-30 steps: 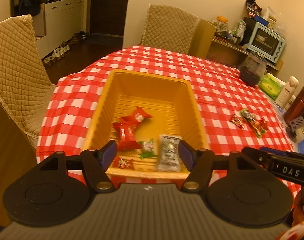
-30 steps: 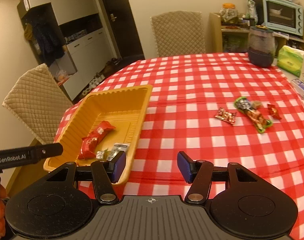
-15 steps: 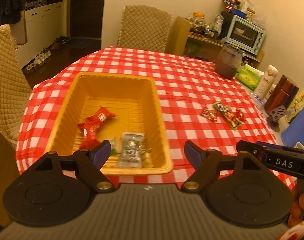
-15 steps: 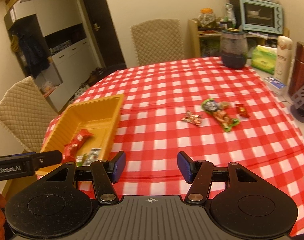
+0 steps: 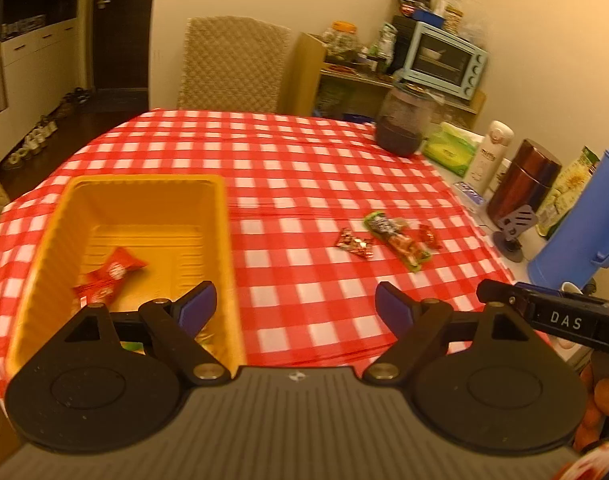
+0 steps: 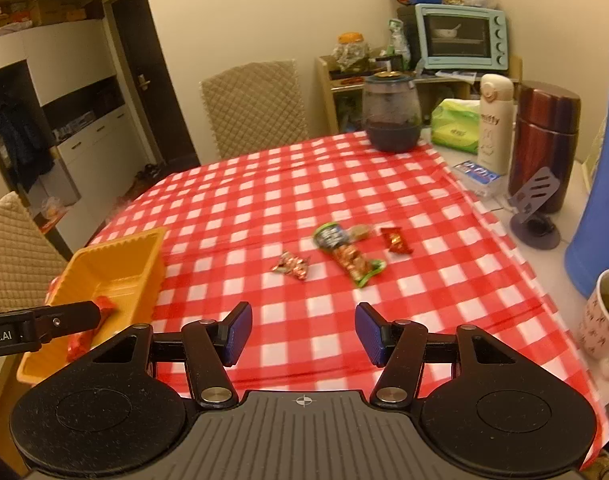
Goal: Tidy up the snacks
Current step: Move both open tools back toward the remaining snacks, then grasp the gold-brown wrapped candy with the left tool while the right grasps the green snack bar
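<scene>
While held above the near edge of the checked tablecloth (image 6: 264, 184), left gripper (image 5: 294, 306) spread wide with nothing between its fingers, one finger hanging over the yellow tray (image 5: 144, 200). Right gripper (image 6: 302, 332) likewise parted and empty, aimed across the cloth. Inside the tray, a red wrapper (image 5: 110, 274) in plain sight; anything nearer in the tray hidden behind the left gripper's body, bar a sliver of green. Out on the cloth, well apart from the tray: a long green packet (image 6: 346, 254), a small crinkled foil sweet (image 6: 290, 266) just beside it, a small red sweet (image 6: 396, 240) on its other side. Something small and brownish behind the green packet, too blurred to make out. Blue jug (image 6: 602, 180) cut off by the frame's edge; mug (image 6: 604, 320) only partly shown.
</scene>
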Available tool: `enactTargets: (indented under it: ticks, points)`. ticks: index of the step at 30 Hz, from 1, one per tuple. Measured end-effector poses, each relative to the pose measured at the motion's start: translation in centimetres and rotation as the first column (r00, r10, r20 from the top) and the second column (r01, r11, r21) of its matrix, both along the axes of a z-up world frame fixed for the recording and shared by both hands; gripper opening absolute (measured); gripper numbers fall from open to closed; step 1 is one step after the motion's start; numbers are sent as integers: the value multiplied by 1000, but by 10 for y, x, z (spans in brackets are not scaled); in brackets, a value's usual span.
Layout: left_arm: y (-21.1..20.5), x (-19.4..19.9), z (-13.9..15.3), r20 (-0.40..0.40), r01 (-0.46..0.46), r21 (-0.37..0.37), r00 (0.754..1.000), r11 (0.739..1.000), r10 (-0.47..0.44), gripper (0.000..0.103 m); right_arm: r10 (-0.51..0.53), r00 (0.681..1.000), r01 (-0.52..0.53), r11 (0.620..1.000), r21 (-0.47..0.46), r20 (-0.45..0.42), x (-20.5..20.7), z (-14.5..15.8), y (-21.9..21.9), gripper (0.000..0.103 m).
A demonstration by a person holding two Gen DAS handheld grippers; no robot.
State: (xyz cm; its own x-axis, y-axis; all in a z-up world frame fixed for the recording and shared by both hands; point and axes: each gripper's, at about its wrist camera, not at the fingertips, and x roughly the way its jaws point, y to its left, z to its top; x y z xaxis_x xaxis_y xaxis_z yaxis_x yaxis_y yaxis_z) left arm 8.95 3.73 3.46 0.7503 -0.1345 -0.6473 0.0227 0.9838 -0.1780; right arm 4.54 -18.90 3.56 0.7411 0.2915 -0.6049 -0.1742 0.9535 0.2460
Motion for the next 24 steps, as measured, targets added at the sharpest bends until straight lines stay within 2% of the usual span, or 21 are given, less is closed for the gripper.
enactTargets:
  ticks: [12,24]
  points:
    - [-45,64,-19,-17,79,25,997,997,-79,85,14,999,-11,998,-61,40,53,-1,-33,57]
    - [-85,130,-71,-37,124,85,992,989,-121,85,-9,999,6,998,-69,-31,111,-48,-58,57]
